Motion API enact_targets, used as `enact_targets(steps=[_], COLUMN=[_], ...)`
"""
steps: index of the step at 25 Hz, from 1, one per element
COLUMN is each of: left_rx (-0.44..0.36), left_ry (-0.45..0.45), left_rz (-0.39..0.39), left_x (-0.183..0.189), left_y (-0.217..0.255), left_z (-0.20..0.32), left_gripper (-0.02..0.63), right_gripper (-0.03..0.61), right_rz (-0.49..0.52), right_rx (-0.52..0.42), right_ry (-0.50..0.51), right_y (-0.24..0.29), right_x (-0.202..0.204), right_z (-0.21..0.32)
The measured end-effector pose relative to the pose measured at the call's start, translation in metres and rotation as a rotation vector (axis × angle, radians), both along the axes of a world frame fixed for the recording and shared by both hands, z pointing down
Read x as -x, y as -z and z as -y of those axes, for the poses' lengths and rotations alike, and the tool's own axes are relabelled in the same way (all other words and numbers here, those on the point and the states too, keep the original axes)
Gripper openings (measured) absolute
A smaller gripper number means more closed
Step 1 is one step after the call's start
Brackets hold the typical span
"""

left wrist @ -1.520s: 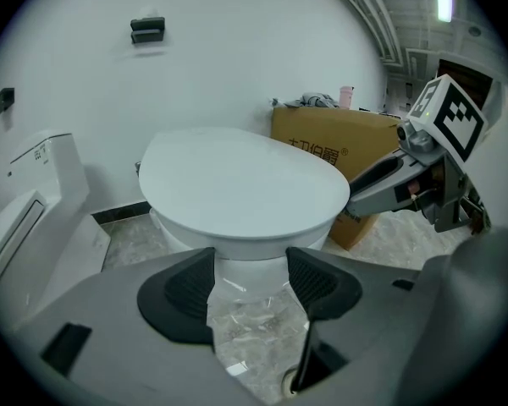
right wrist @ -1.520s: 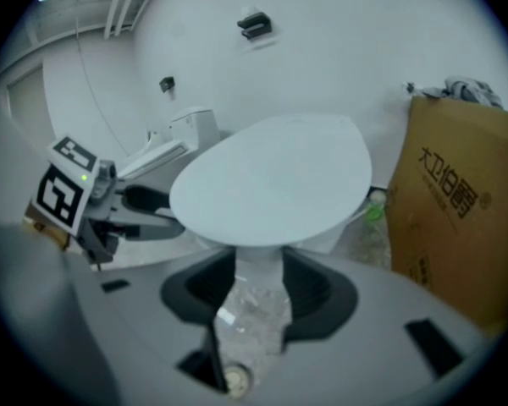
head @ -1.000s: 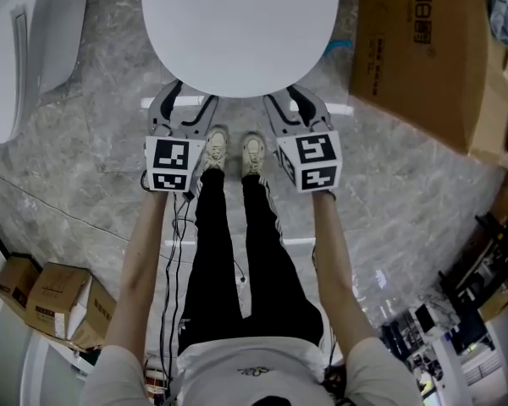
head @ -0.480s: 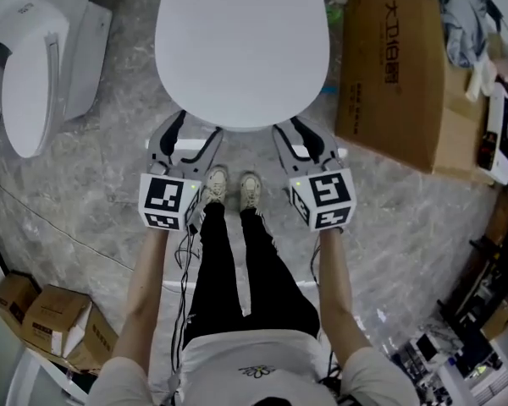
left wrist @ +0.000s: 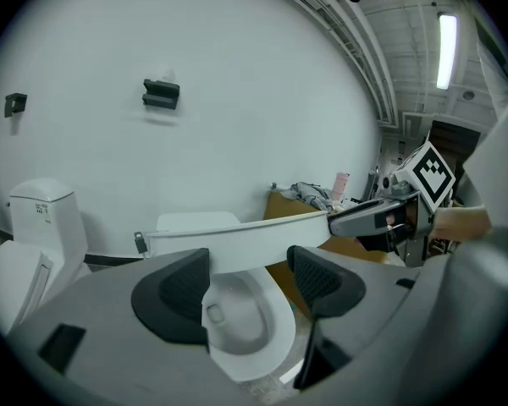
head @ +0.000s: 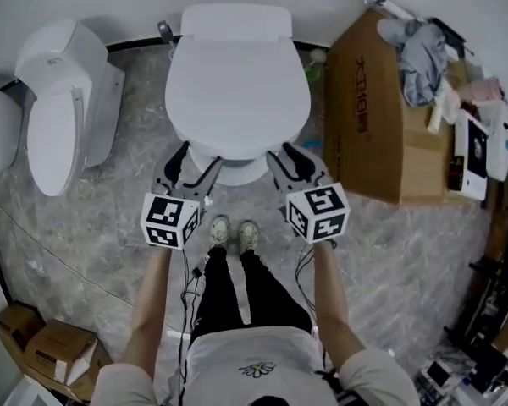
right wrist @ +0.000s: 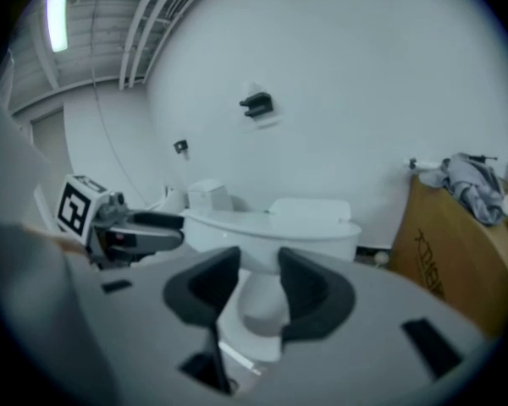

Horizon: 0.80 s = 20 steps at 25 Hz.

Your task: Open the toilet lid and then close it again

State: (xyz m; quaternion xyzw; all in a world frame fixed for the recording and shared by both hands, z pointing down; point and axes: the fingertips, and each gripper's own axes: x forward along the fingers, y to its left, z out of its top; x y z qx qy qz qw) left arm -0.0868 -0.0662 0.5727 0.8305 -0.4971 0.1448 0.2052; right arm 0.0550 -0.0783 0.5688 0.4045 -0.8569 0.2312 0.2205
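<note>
The left gripper's (head: 195, 161) jaws stand wide apart and have just been opening; no pad presses on anything, and the toilet lid's (left wrist: 237, 242) front edge crosses just above their tips; the right gripper's (head: 295, 157) jaws are also apart, narrower, and have just been closing, with only the bowl's front showing in the gap.

At the head view's far left stands a second toilet (head: 63, 108); small boxes (head: 51, 349) sit in the lower left corner. At upper centre the lid (head: 237, 87) covers the bowl, a gripper at each side of its front edge; whether the tips touch its underside I cannot tell. In the left gripper view that edge is raised, the open bowl (left wrist: 237, 320) showing beneath. Below centre are the person's shoes (head: 233, 233). At the right stands a large cardboard box (head: 364, 117) with clothes (head: 419, 53) on top.
</note>
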Motion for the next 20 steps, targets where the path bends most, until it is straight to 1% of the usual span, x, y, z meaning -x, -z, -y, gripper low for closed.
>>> enact_targets(steps=[2,7,11,15,20], left_rx=[-0.01,-0.069,-0.106,-0.136,-0.143], left_ry=[0.006,0.033,0.053,0.034,0.014], left_rz=[-0.008,-0.07,-0.076,-0.053,-0.103], left_x=[0.0,0.007,0.008,0.008,0.012], left_y=[0.015,0.058,0.088,0.114,0.139], left_z=[0.01,0.046,0.076,0.104,0.143], left_gripper=[0.314,0.314,0.314,0.318,0.318], right_gripper=[0.161,0.163,0.164,0.164,0.166], right_rz=[0.021,0.081,0.101,0.126,0.151], right_rx=[-0.009,-0.025,-0.032,-0.038,-0.038], right_ry=[-0.007,-0.025,-0.014,-0.028,-0.061], right_y=[0.014,0.056,0.085,0.108,0.133], right_x=[0.0,0.004,0.005,0.007,0.009], right_z=[0.01,0.048,0.078,0.105,0.144])
